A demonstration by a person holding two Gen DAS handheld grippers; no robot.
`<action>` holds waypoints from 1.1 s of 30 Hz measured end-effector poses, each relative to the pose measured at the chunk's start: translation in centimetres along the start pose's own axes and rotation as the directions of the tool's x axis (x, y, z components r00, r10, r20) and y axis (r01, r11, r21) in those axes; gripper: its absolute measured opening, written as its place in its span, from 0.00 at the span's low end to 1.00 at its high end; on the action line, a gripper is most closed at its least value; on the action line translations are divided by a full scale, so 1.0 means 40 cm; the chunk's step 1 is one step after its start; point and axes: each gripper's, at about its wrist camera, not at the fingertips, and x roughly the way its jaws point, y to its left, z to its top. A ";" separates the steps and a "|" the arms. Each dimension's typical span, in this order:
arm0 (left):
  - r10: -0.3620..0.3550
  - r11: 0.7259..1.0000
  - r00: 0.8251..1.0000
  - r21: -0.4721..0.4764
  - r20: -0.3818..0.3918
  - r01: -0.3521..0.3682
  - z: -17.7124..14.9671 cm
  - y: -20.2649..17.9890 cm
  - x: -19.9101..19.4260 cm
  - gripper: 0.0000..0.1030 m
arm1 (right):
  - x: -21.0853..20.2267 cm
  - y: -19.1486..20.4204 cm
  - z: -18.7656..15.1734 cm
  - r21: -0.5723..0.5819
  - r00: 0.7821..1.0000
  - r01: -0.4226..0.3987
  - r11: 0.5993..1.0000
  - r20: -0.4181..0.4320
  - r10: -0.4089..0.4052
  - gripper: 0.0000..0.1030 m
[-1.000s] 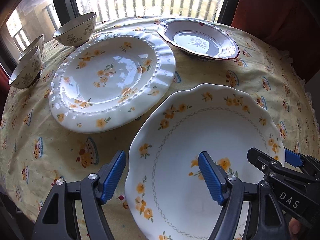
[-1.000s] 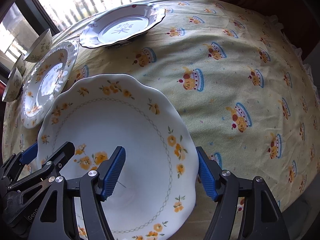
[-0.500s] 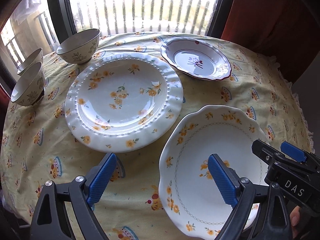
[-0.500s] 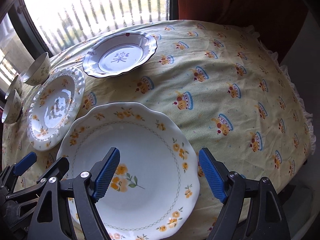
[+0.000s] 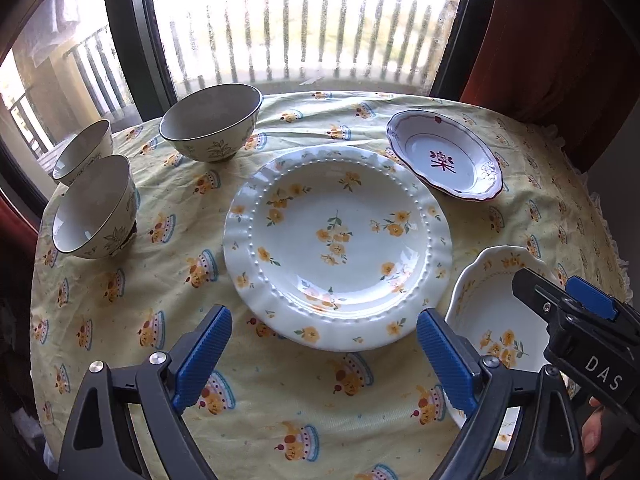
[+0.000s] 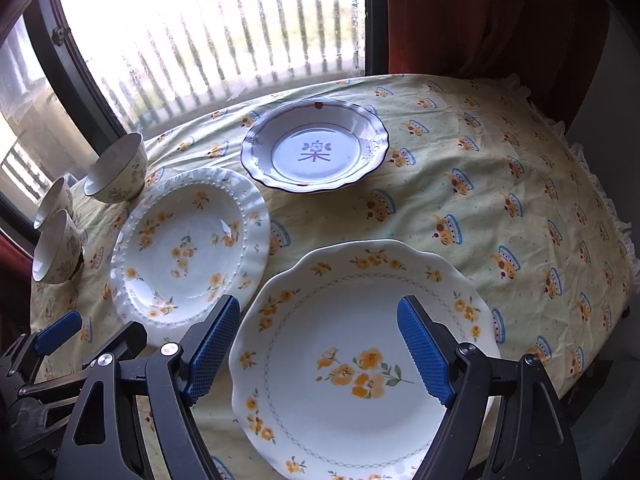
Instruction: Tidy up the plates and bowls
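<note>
Three plates lie apart on the yellow tablecloth. A beaded-rim plate with yellow flowers sits mid-table. Nearest me is a scalloped plate with yellow flowers. A dark-rimmed plate with a character in its middle lies at the back. Three leaf-patterned bowls stand at the back left. My left gripper hangs open above the cloth, just short of the beaded plate. My right gripper hovers open over the scalloped plate, touching nothing.
The round table drops off at its frilled cloth edge on the right and near side. A window with railings stands right behind the table, and a red curtain hangs at the back right. A hand shows at the lower right.
Both grippers have drawn back and risen away from the scalloped plate, and their jaws have widened. The plate stays flat on the cloth. More of the table and the bowls has come into view.
</note>
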 end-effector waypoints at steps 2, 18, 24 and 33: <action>0.003 1.000 1.000 0.017 0.008 -0.003 0.014 0.027 0.002 0.92 | 0.000 0.034 0.009 0.010 1.000 0.004 1.000 0.018 -0.005 0.81; 0.062 0.997 0.997 -0.051 0.041 -0.060 0.147 0.129 0.136 0.90 | 0.141 0.179 0.144 -0.013 0.998 -0.055 0.998 0.024 0.055 0.81; 0.089 0.994 0.996 -0.069 -0.020 -0.091 0.167 0.125 0.227 0.87 | 0.237 0.188 0.171 -0.029 0.999 -0.036 0.999 -0.032 0.035 0.81; 0.105 0.991 0.991 -0.077 -0.080 -0.111 0.165 0.119 0.300 0.83 | 0.338 0.170 0.169 -0.010 0.991 -0.039 0.999 -0.126 0.038 0.81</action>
